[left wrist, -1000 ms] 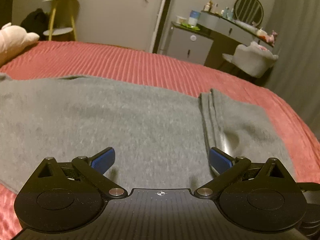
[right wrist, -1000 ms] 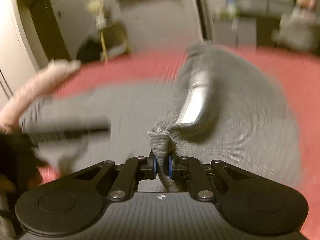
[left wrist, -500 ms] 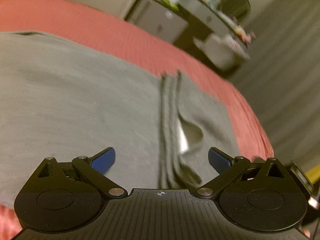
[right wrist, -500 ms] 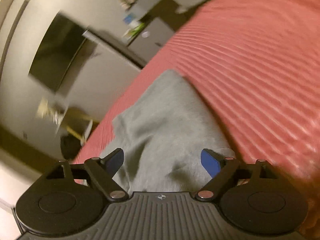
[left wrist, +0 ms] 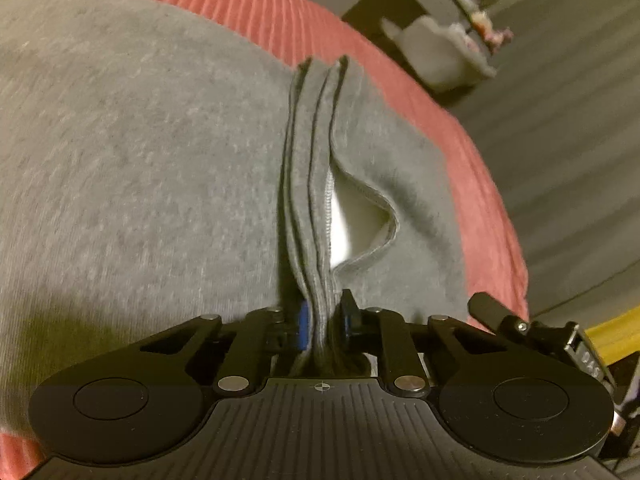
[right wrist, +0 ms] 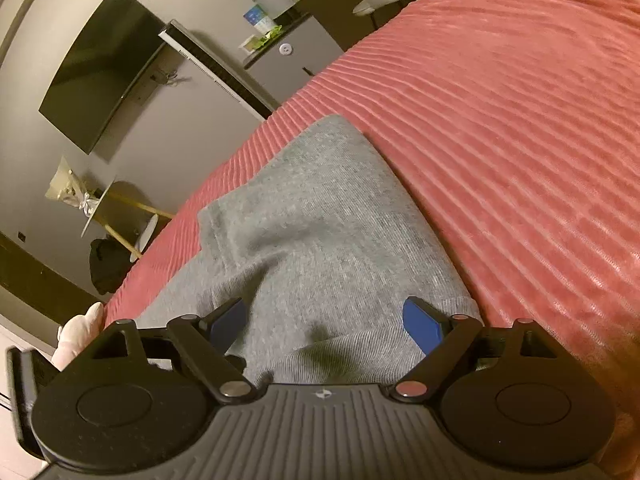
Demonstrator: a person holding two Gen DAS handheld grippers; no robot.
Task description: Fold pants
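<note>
Half a second ago the left gripper (left wrist: pixel 323 322) had its jaws spread over the waistband; now they are clenched on the stacked band edges at lower centre of the left wrist view. From there the grey pants (left wrist: pixel 140 152) spread across the left and middle of that frame, lying flat on the red bed (left wrist: pixel 260 4), with a pocket (left wrist: pixel 360 224) gaping just right of the pinched band and showing pale lining.

In the right wrist view, the right gripper (right wrist: pixel 326 322) has its jaws released and wide, hovering over a folded end of the pants at centre frame, bedspread filling the right.

I judge the fabric soft, light and limp: it will sag and drag wherever unsupported. The thick layered waistband is the firmest hold; the right gripper would do best pinching a hem or folded edge through all layers.
</note>
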